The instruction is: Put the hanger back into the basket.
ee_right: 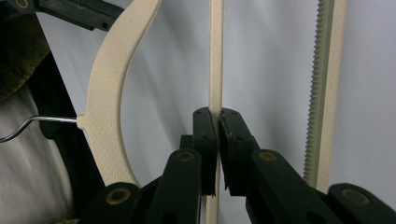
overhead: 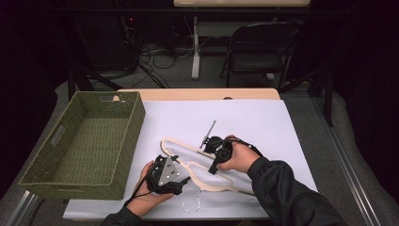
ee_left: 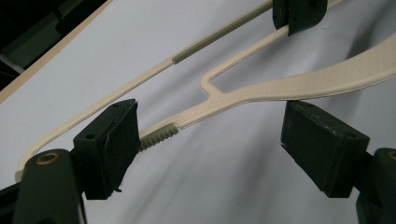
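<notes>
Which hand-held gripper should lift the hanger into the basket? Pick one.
Right. The right hand-held gripper is already clamped on a thin bar of the hanger. The left hand-held gripper is open, only straddling it. The basket sits to the left.

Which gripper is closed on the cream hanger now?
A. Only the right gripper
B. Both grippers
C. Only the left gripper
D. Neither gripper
A: the right gripper has its jaws pinched on a thin bar of the hanger, while the left gripper stands open around it.

Cream hanger (overhead: 197,162); olive woven basket (overhead: 84,141); white table cover (overhead: 254,122); black tools.
</notes>
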